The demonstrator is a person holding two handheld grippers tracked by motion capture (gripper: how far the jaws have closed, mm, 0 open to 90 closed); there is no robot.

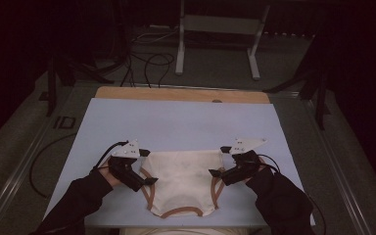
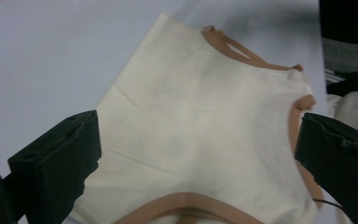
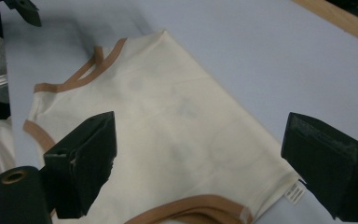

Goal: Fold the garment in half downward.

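A cream sleeveless top (image 1: 183, 178) with tan trim lies flat at the near edge of the light blue mat (image 1: 176, 122). My left gripper (image 1: 148, 167) hovers at its left side and my right gripper (image 1: 219, 161) at its right side. Both are open, with nothing between the jaws. In the left gripper view the top (image 2: 200, 121) spreads under the wide-apart jaws of the left gripper (image 2: 198, 140). In the right gripper view the right gripper (image 3: 199, 137) stands just as wide over the top (image 3: 168, 130), whose small white label (image 3: 294, 192) sticks out at one corner.
The mat covers a wooden table whose far edge (image 1: 181, 94) shows bare. Beyond it, black cables (image 1: 147, 63) lie on the floor beside a grey metal stand (image 1: 218, 29). Black tripod legs (image 1: 318, 93) stand at the right.
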